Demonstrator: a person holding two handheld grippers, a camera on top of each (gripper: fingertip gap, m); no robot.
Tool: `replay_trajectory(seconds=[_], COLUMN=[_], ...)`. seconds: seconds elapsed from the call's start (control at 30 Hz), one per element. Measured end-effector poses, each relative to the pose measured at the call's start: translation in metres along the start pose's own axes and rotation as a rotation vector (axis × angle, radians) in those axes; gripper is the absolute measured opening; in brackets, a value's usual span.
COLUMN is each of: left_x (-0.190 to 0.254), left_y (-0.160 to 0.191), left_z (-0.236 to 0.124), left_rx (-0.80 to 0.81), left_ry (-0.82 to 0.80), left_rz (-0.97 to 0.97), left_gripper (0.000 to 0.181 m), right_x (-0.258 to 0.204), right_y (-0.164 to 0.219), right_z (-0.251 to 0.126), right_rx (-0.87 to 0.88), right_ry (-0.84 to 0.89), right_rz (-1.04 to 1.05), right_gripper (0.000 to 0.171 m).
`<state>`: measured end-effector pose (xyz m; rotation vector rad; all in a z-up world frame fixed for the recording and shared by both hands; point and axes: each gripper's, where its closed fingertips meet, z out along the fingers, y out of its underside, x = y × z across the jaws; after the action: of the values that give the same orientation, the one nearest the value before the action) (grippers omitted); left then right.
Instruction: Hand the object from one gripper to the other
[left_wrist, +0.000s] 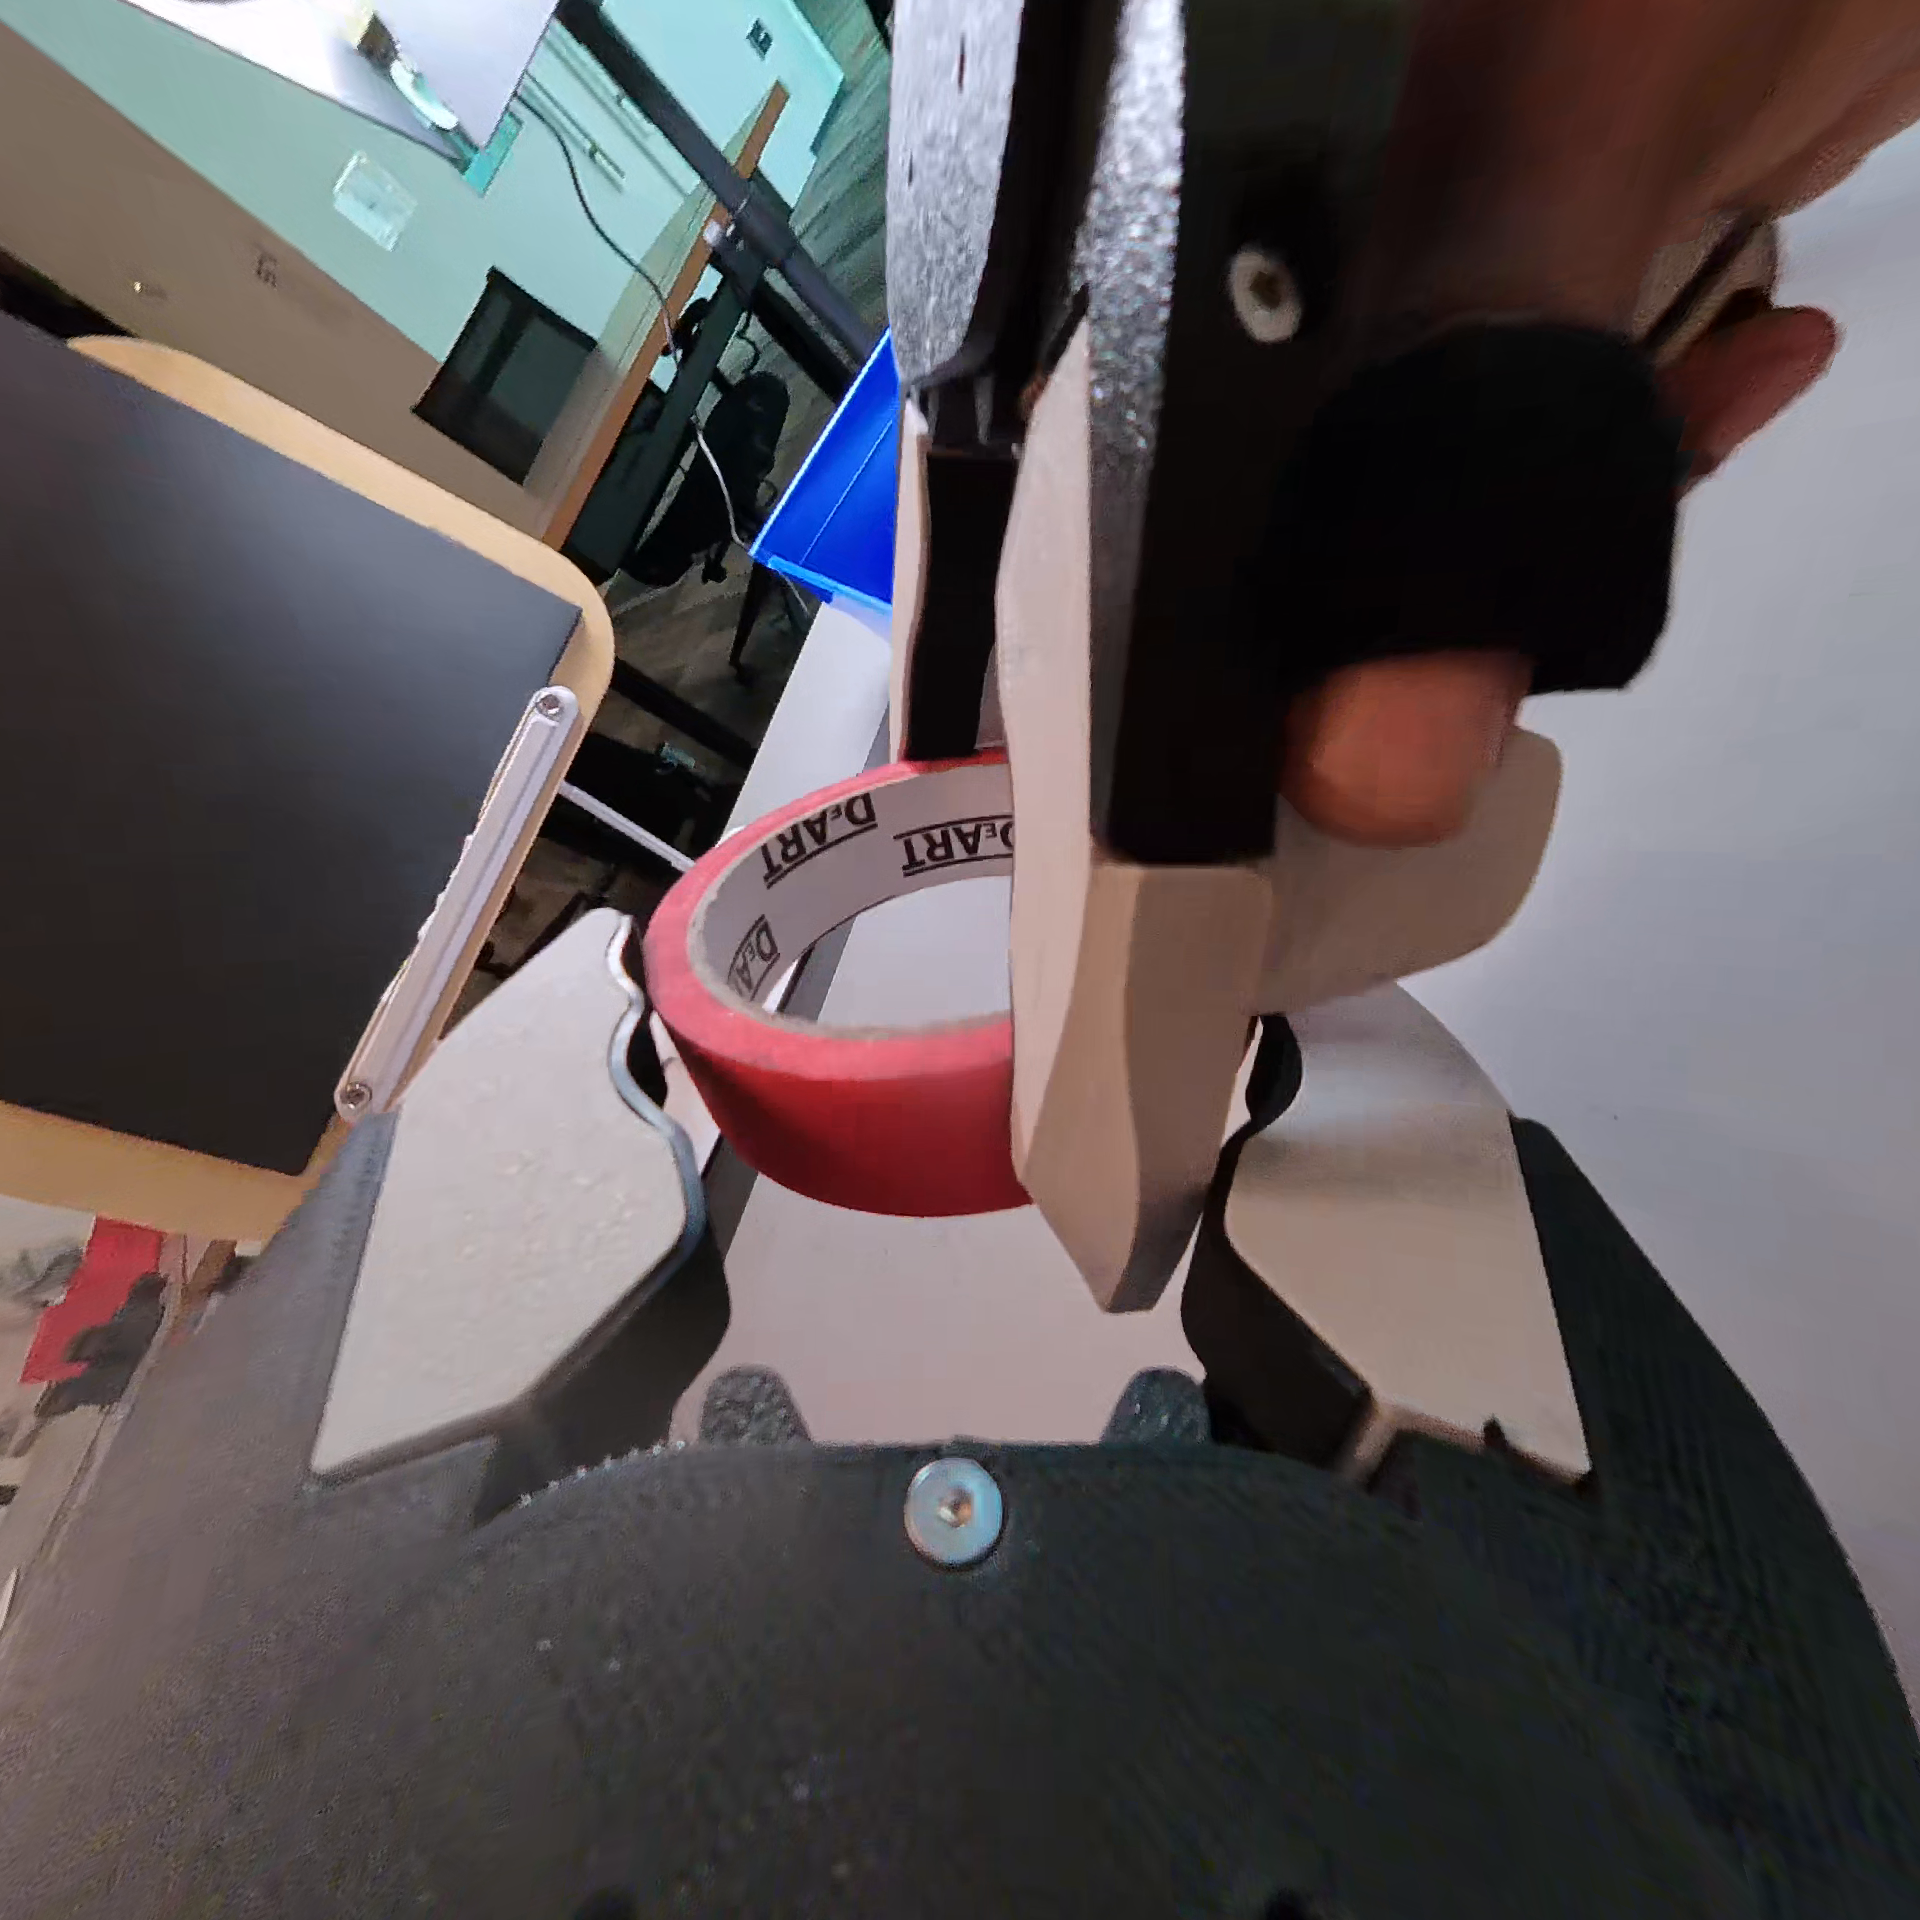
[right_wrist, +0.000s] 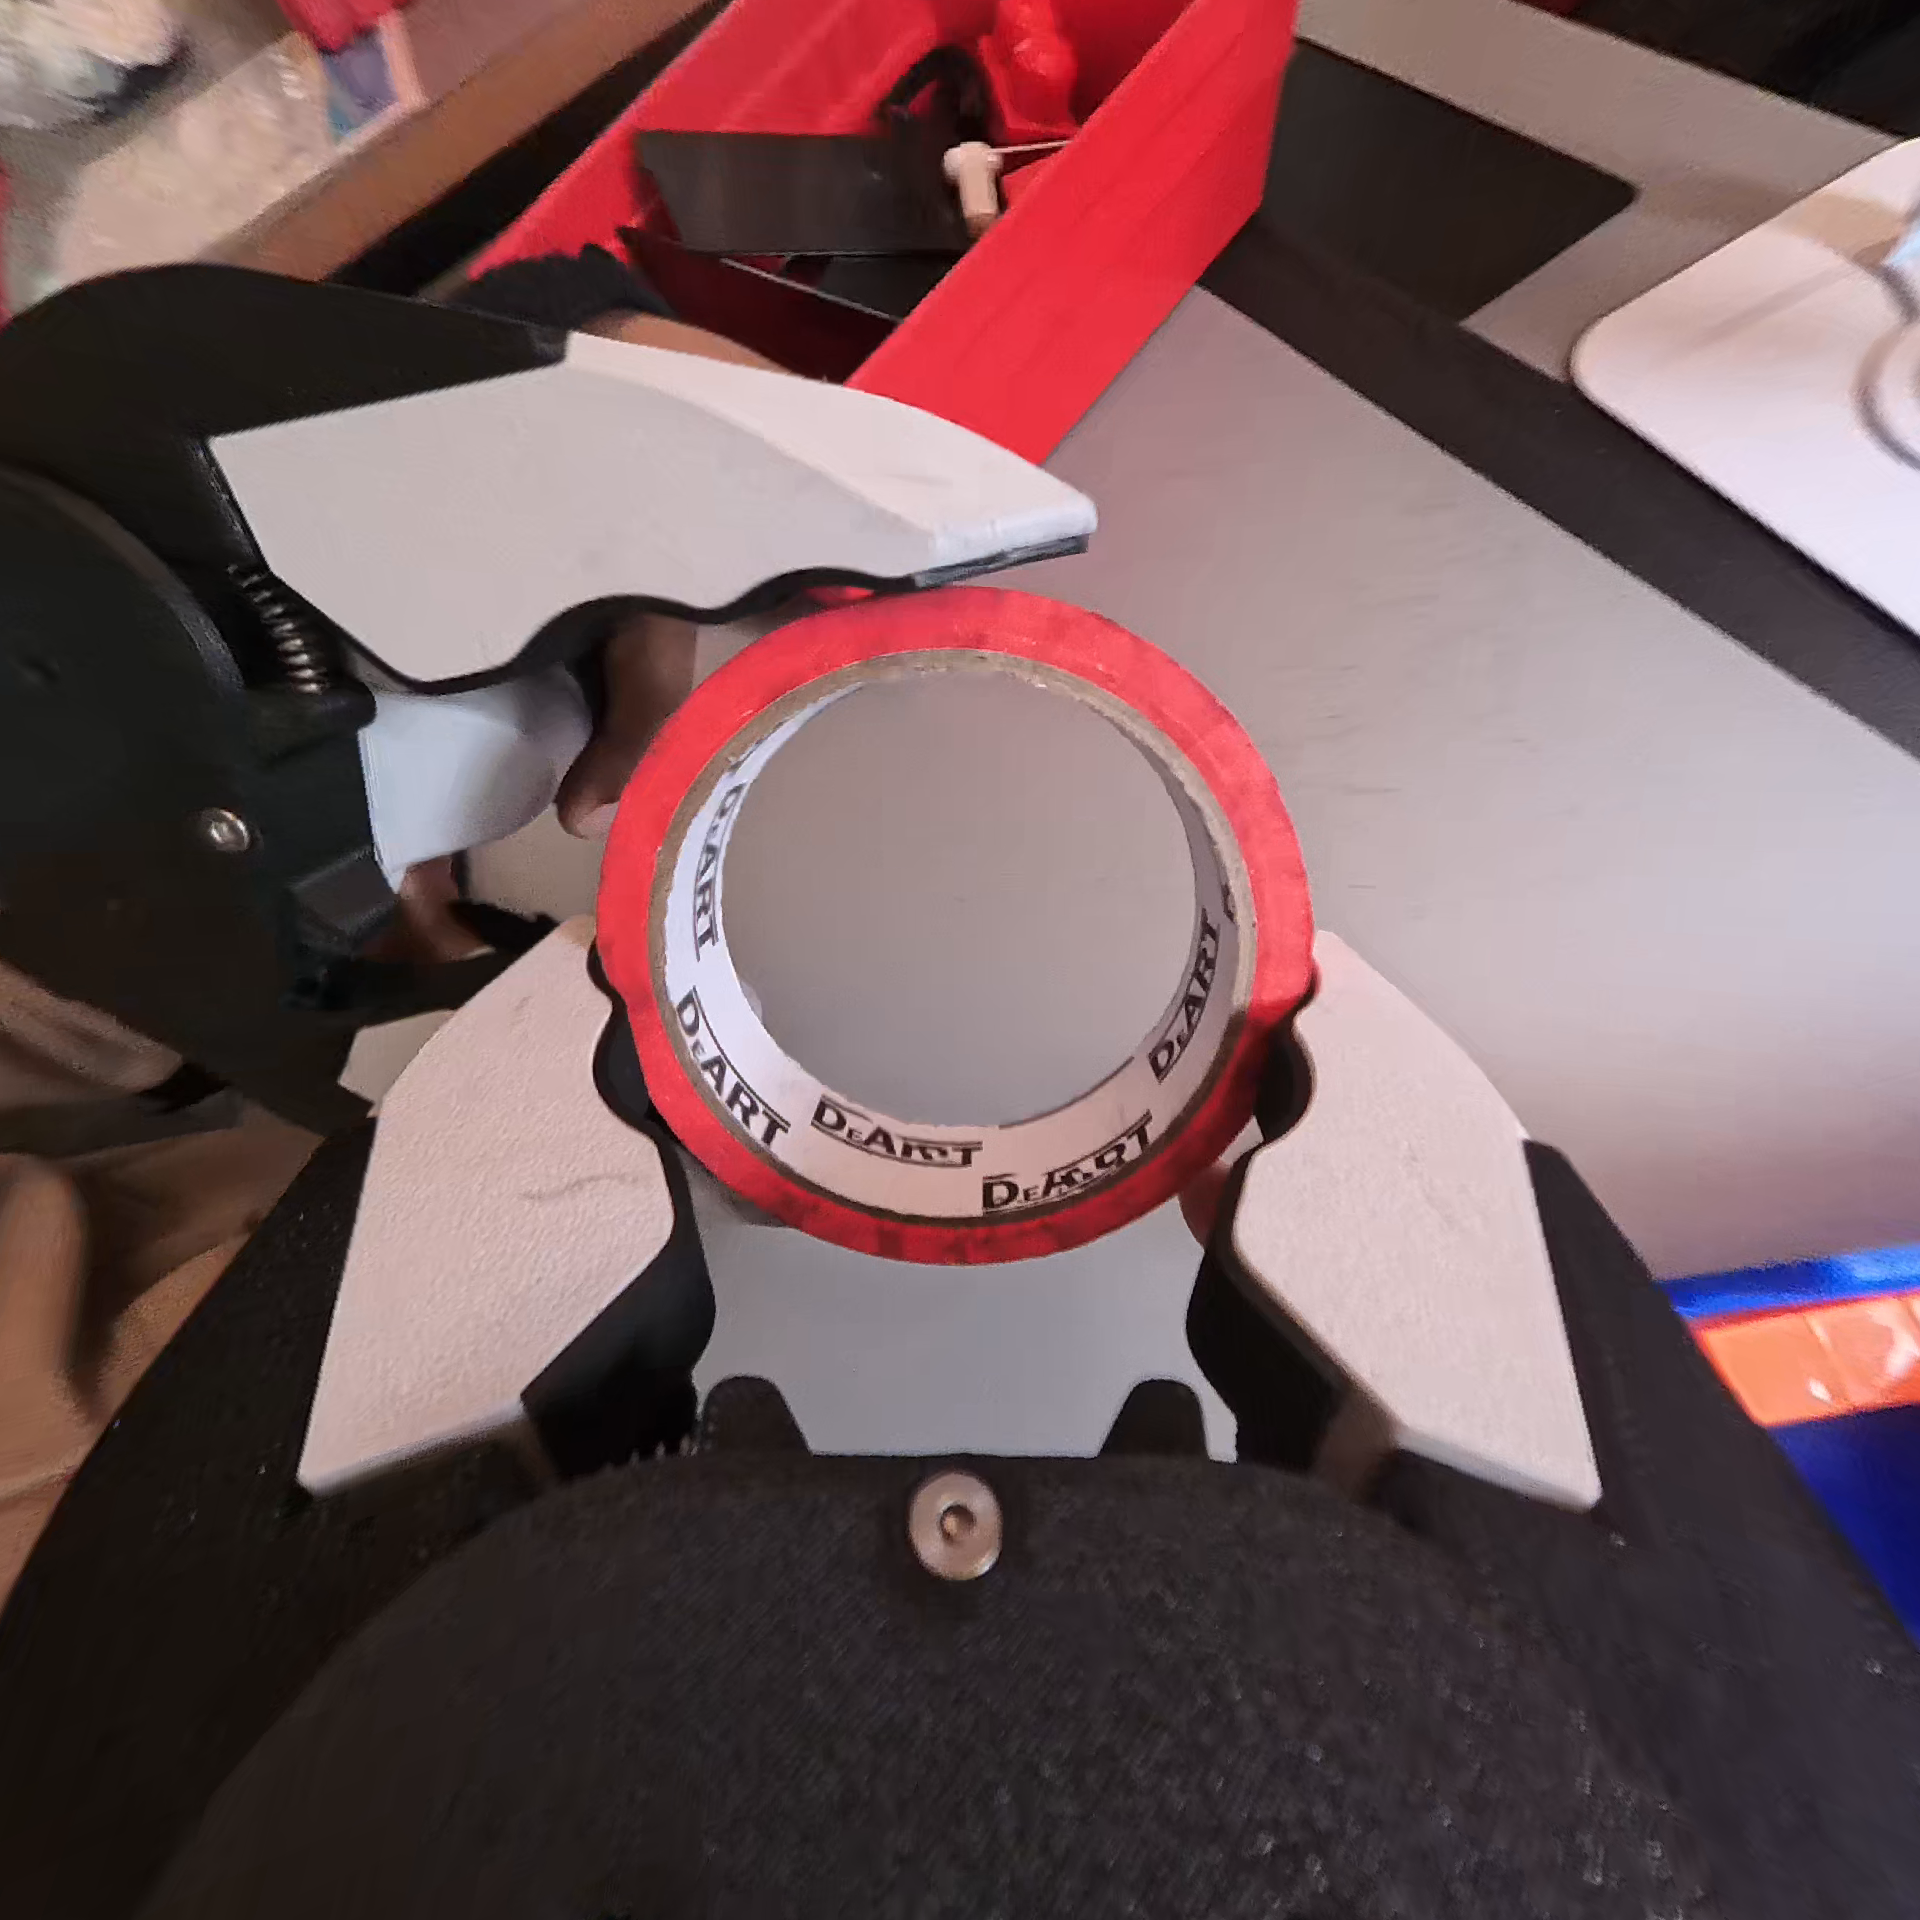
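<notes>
A red roll of tape with a white printed core is held in the air above a grey table. My right gripper is shut on it, one finger on each side of the outer rim. In the left wrist view it comes down from above and clamps the roll front and back. My left gripper is spread wide. Its left finger touches the roll's rim, and its right finger stands apart behind the right gripper's finger. In the right wrist view the left gripper's upper finger rests on top of the roll.
A red bin with black parts lies beyond the roll on the grey table. A blue bin sits at the table's edge. A white pad is at the far right. A black panel with a wooden rim stands left. Less than 4 cm separates the two grippers' tips.
</notes>
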<state>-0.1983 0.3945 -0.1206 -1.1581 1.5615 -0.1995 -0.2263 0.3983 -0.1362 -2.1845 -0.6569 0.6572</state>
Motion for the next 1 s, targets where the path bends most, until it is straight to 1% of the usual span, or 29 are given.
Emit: replay_trajectory(seconds=[0.03,0.13,0.23,0.3,0.37,0.43,0.47,0.57,0.63,0.7,0.77,0.83,0.9,0.93,1.0], left_x=[-0.001,-0.003,-0.011,-0.016,-0.019,-0.024,-0.027,-0.034,-0.038,-0.039,-0.040,-0.038,-0.036,-0.036,-0.036], left_y=[0.002,0.005,0.018,0.011,0.004,-0.001,-0.004,-0.014,-0.020,-0.023,-0.026,-0.031,-0.036,-0.037,-0.037], left_z=[0.002,0.007,0.013,0.010,0.005,0.000,-0.004,-0.017,-0.026,-0.032,-0.036,-0.040,-0.043,-0.044,-0.046], left_rx=[-0.003,-0.011,-0.039,0.026,0.069,0.109,0.133,0.203,0.240,0.247,0.268,0.289,0.298,0.297,0.294], left_ry=[-0.009,-0.043,-0.119,-0.152,-0.157,-0.170,-0.169,-0.124,-0.072,-0.012,0.015,0.036,0.035,0.024,-0.004], left_rz=[-0.013,-0.038,0.012,-0.003,-0.026,-0.025,-0.031,-0.097,-0.175,-0.228,-0.251,-0.253,-0.226,-0.196,-0.132], left_gripper=[0.112,0.113,0.113,0.113,0.112,0.112,0.112,0.112,0.112,0.112,0.112,0.112,0.112,0.112,0.112], right_x=[0.002,0.005,0.006,0.007,0.004,-0.002,-0.005,-0.005,-0.001,0.001,0.001,-0.006,-0.019,-0.026,-0.043], right_y=[-0.001,-0.003,-0.015,-0.023,-0.027,-0.034,-0.040,-0.062,-0.068,-0.069,-0.067,-0.060,-0.053,-0.052,-0.051], right_z=[0.000,0.000,-0.008,-0.016,-0.020,-0.027,-0.034,-0.063,-0.081,-0.093,-0.095,-0.083,-0.069,-0.065,-0.062], right_rx=[0.000,0.009,0.067,0.114,0.132,0.177,0.218,0.380,0.448,0.476,0.469,0.417,0.371,0.365,0.363], right_ry=[0.031,0.094,0.132,0.156,0.161,0.113,0.076,-0.005,-0.036,-0.063,-0.069,-0.129,-0.269,-0.357,-0.550], right_rz=[-0.002,-0.012,-0.002,-0.020,-0.053,-0.061,-0.052,-0.029,-0.036,-0.038,-0.048,-0.032,0.027,0.071,0.149], right_gripper=[0.117,0.116,0.112,0.107,0.107,0.107,0.104,0.102,0.094,0.087,0.079,0.078,0.075,0.070,0.049])
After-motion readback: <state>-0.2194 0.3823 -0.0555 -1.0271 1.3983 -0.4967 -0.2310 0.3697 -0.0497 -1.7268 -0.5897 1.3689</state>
